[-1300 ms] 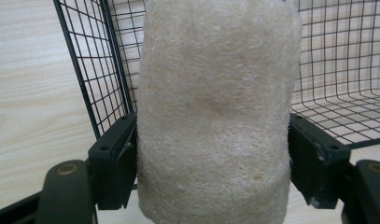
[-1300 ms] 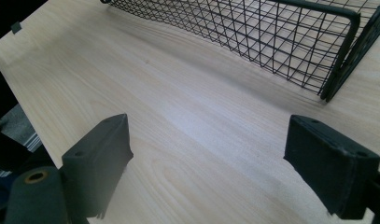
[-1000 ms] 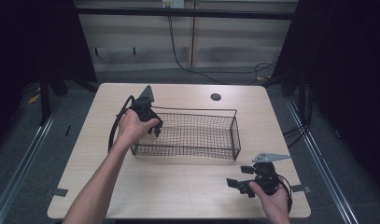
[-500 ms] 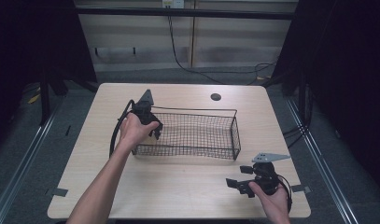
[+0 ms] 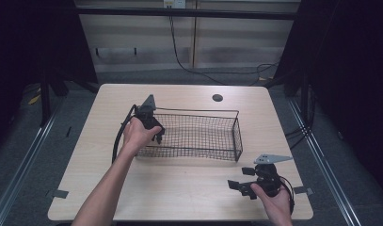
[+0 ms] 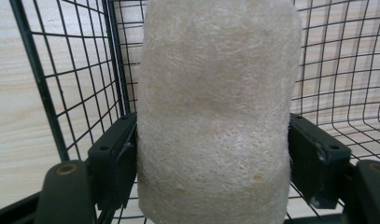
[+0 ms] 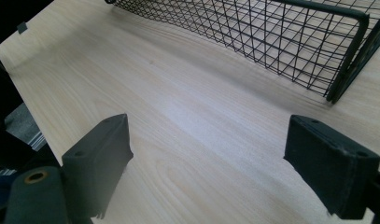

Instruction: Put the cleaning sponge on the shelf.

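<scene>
A cream, fibrous loofah sponge (image 6: 215, 93) stands upright between the jaws of my left gripper (image 6: 211, 154), which is shut on its lower half. In the high view that left gripper (image 5: 155, 134) sits at the left end of a black wire basket (image 5: 198, 112), its jaws reaching down inside; the hand hides the sponge there. Basket mesh (image 6: 38, 79) surrounds the sponge on the left and behind it. My right gripper (image 5: 240, 178) rests low over the table near the front right corner, open, with nothing between its jaws (image 7: 215, 158).
The light wooden table (image 5: 179, 197) has a round cable hole (image 5: 217, 98) at the back. The basket's near corner (image 7: 346, 56) lies ahead of the right gripper. A black cable (image 5: 117, 141) loops from the left gripper. Dark floor surrounds the table.
The left gripper has sunk slightly lower at the basket's left end, still holding the sponge. The right gripper has barely moved.
</scene>
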A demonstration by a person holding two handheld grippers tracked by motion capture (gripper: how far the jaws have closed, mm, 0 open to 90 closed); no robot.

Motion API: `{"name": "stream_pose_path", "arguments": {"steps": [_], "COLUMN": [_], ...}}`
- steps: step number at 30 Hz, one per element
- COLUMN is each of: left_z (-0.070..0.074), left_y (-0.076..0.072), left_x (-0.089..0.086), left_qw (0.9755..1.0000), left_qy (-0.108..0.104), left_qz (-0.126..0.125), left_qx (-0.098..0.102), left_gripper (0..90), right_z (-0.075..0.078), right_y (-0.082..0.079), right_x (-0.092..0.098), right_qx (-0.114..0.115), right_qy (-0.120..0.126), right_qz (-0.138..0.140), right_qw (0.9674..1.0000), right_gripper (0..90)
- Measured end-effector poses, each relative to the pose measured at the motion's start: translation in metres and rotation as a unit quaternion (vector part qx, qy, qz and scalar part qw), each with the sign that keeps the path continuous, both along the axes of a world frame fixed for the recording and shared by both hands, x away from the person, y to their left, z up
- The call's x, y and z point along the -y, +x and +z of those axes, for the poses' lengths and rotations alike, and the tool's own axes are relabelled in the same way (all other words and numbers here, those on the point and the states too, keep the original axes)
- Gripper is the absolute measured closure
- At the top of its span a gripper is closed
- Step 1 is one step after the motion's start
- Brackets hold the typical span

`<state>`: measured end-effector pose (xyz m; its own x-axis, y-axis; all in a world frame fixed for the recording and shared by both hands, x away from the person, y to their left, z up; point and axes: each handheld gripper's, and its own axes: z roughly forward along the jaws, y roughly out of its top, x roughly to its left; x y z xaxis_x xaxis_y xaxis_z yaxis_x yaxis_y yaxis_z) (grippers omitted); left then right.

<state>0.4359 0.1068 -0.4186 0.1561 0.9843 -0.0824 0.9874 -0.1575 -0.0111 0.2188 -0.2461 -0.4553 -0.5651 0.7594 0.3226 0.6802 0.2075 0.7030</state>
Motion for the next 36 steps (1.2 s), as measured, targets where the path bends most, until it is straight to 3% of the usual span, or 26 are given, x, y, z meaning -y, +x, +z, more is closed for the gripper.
{"name": "stream_pose_path", "arguments": {"steps": [4, 8, 16, 19, 21, 24, 27, 36], "left_z": [-0.001, -0.004, -0.012, -0.014, -0.015, -0.016, -0.018, -0.018], "left_y": [-0.002, -0.002, -0.001, -0.001, -0.001, -0.002, -0.001, -0.001], "left_x": [0.004, 0.006, 0.001, 0.001, 0.001, 0.002, 0.003, 0.003], "left_qw": [0.9999, 0.9997, 0.9996, 0.9995, 0.9996, 0.9993, 0.9991, 0.9992], "left_qy": [0.009, 0.025, 0.020, 0.023, 0.017, 0.024, 0.031, 0.024], "left_qz": [-0.009, 0.000, 0.011, 0.019, 0.013, -0.006, -0.006, -0.014], "left_qx": [-0.003, -0.004, -0.019, -0.013, -0.020, -0.029, -0.027, -0.027], "left_gripper": [26.3, 26.3, 26.2, 26.2, 26.1, 26.0, 26.0, 25.5], "right_z": [0.000, 0.000, 0.000, 0.000, 0.000, 0.000, 0.000, 0.001], "right_y": [0.000, 0.000, 0.000, 0.000, 0.000, 0.000, 0.000, -0.001], "right_x": [0.000, 0.000, 0.000, 0.000, 0.000, 0.000, 0.000, 0.000], "right_qx": [-0.001, 0.000, 0.000, 0.001, 0.001, -0.002, -0.001, -0.001], "right_qy": [-0.001, -0.001, 0.001, 0.000, 0.000, -0.001, -0.001, -0.001], "right_qz": [0.001, 0.001, 0.001, 0.001, 0.000, -0.003, -0.003, -0.002], "right_qw": [1.0000, 1.0000, 1.0000, 1.0000, 1.0000, 1.0000, 1.0000, 1.0000], "right_gripper": [13.9, 13.9, 13.9, 13.9, 13.9, 13.9, 13.9, 13.9]}}
